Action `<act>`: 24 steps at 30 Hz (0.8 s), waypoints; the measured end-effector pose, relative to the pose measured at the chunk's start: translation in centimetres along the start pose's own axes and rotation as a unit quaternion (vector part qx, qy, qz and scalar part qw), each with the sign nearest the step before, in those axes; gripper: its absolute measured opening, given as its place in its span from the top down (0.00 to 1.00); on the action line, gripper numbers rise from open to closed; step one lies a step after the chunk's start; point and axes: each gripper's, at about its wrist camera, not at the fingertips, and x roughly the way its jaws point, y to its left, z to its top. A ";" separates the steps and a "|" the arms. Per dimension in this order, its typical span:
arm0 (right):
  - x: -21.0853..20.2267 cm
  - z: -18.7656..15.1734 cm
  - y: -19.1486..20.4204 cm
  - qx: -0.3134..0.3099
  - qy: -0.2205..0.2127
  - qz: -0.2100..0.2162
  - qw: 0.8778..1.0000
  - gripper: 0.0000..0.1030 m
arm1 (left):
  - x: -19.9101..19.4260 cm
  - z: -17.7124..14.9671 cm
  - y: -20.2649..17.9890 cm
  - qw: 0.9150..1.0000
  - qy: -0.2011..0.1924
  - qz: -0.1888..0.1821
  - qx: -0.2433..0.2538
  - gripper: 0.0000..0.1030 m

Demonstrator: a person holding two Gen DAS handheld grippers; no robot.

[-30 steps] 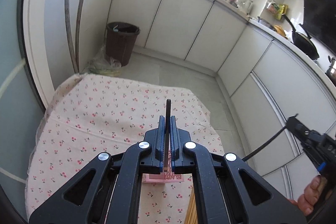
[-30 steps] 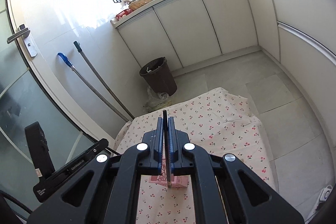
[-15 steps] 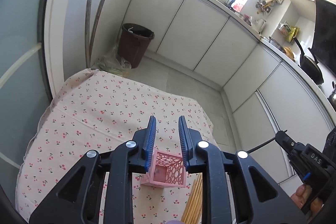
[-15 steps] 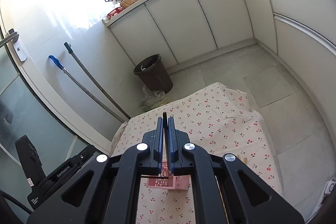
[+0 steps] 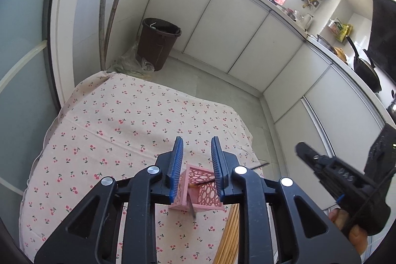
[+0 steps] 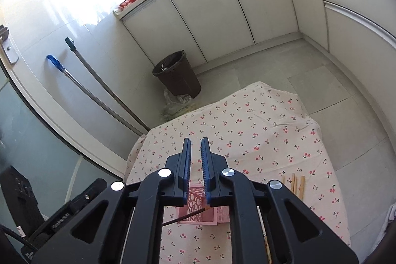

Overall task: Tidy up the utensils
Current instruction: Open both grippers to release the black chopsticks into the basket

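- The left claw is seen spread wide, with nothing between its blue-padded fingers; it is held above a pink perforated basket.
- The right claw is seen parted by a narrower gap and likewise empty, held over the same pink perforated basket.
- The basket is set on a desk covered by a cherry-print cloth, near the desk's front edge.
- A dark chopstick is seen lying aslant in the basket, one end inside and the other end projecting past the rim over the cloth; it is touched by neither claw.
- In the left wrist view a second thin dark stick is seen sticking out beyond the basket's near wall; what it is cannot be told.
- Light wooden chopsticks are laid on the cloth just to the right of the basket, partly hidden by the right claw's frame.
- Beyond the desk, a grey tiled floor is bounded by white cabinet doors under a cluttered worktop.
- A brown waste bin is stood in the corner, with two long handles leaned on the wall beside it.
- A black pan is seen on the worktop at the right.
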 end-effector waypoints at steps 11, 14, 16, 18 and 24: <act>-0.9 -2.9 -0.1 -0.077 0.013 -0.060 0.995 0.63 | 0.1 -2.3 -3.2 0.997 0.008 0.014 0.075 0.62; -1.5 -3.8 -1.4 -0.083 0.017 -0.085 0.993 0.60 | 0.4 -3.3 -3.9 0.995 0.021 0.024 0.092 0.56; -2.0 -4.4 -2.4 -0.085 0.019 -0.097 0.991 0.57 | 0.6 -4.1 -4.5 0.993 0.030 0.029 0.108 0.54; -2.6 -4.9 -3.4 -0.087 0.018 -0.110 0.990 0.45 | 0.7 -4.8 -5.1 0.991 0.036 0.035 0.123 0.50; -4.9 -6.1 -7.0 -0.081 0.010 -0.147 0.986 0.20 | 1.0 -7.1 -6.9 0.986 0.045 0.044 0.157 0.19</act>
